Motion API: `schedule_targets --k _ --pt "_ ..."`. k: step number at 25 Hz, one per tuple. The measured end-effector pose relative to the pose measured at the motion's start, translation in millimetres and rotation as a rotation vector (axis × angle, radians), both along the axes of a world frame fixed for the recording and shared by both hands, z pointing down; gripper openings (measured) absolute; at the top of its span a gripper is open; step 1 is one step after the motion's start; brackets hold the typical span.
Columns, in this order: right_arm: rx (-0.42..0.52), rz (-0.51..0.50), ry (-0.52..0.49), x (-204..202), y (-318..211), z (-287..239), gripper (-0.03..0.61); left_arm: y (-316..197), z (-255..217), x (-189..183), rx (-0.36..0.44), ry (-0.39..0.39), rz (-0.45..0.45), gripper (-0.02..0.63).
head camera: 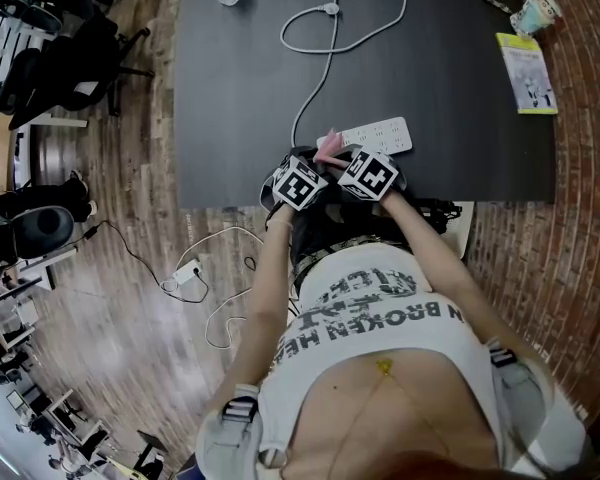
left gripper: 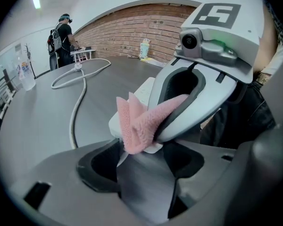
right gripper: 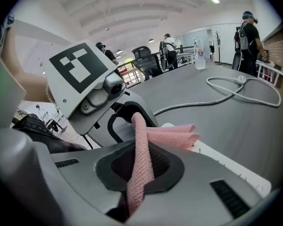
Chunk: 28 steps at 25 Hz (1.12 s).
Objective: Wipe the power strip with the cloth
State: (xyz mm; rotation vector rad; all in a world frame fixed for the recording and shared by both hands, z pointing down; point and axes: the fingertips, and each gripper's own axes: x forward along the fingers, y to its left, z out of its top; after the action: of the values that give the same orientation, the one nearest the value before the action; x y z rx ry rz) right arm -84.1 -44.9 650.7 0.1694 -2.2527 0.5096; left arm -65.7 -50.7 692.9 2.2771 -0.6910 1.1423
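the right gripper (right gripper: pixel 139 173) is clenched on the pink cloth (right gripper: pixel 172 135), at the near end of the power strip (head camera: pixel 382 134) on the table (head camera: pixel 235 88). the left gripper (left gripper: pixel 141 169) seems released, holding nothing. wiping looks hardly begun; nearly the whole strip is left.

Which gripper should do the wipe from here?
Right, likely. The right gripper is shut on the cloth, which sits over the strip's near end. The left gripper has its jaws open and empty.
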Motion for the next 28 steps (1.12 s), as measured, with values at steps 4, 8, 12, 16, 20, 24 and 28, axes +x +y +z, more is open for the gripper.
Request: schedule_targets --k 4,8,12,16,20,24,28 --pt "-0.003 0.010 -0.004 2 -1 2 0.015 -2 1 2 0.009 -0.001 0.001 0.275" --pt "0.010 0.004 0.021 7 -2 3 0.015 -1 1 2 0.001 -0.003 -0.001 0.274" --pt "0.023 0.023 0.034 16 -7 2 0.015 -2 -6 0 0.000 -0.013 -0.001 0.275" --pt "0.031 0.060 0.028 28 -13 2 0.015 -3 -3 1 0.001 -0.013 0.002 0.274" --pt "0.044 0.087 0.031 38 -17 2 0.015 -1 -3 -1 -0.003 -0.017 -0.001 0.275" --pt "0.057 0.106 0.032 49 -22 2 0.015 -2 -7 0 -0.007 -0.024 -0.005 0.275" --pt "0.060 0.134 0.033 60 -26 1 0.015 -2 -5 -1 -0.008 -0.029 -0.005 0.275"
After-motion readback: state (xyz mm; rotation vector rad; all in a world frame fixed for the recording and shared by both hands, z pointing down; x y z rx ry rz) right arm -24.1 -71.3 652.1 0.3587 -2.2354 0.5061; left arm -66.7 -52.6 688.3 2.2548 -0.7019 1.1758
